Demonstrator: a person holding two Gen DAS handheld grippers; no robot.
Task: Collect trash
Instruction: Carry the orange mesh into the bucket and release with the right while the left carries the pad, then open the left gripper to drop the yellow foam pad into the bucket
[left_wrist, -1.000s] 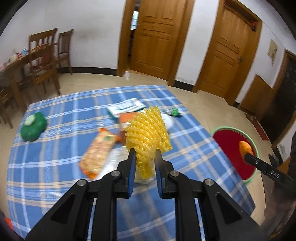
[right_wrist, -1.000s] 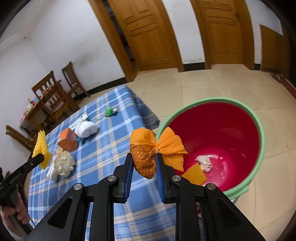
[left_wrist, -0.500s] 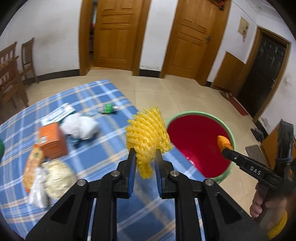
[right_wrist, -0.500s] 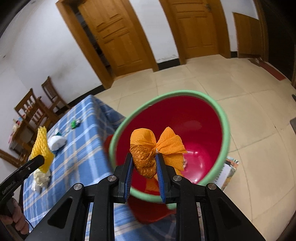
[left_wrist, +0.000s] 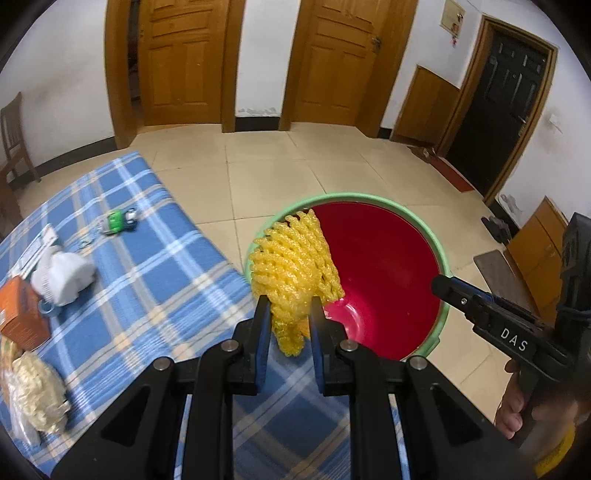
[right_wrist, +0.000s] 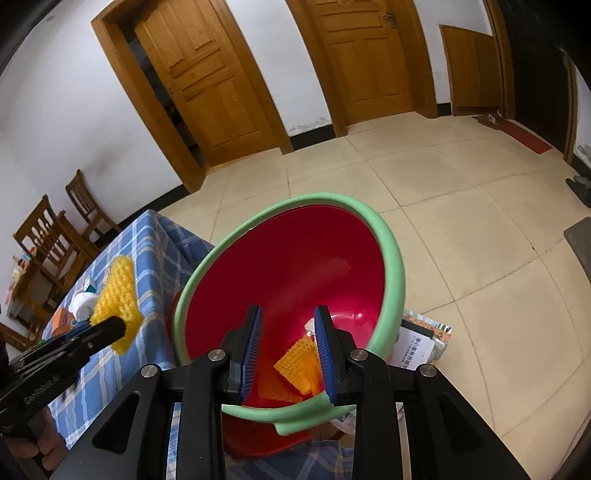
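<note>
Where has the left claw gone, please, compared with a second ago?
Yes, it moved: the left claw, shut on the yellow foam net, swung from above the blue checked tablecloth to the red basin.

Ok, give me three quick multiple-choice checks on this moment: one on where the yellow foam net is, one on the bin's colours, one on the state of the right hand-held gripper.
1. Where is the yellow foam net?
A. On the tablecloth
B. Clamped in the left hand-held gripper
C. On the floor

2. What colours is the bin?
A. Blue inside, white rim
B. Black all over
C. Red inside, green rim

3. What is between the pads of the right hand-held gripper?
A. Nothing
B. A green bottle
C. A white wad

Answers: 1 B, both pads press the net's lower end beside the bin. 2 C, the green rim rings a red inside. 3 A, its jaws are opening, with only the bin's contents seen below the gap.
</note>
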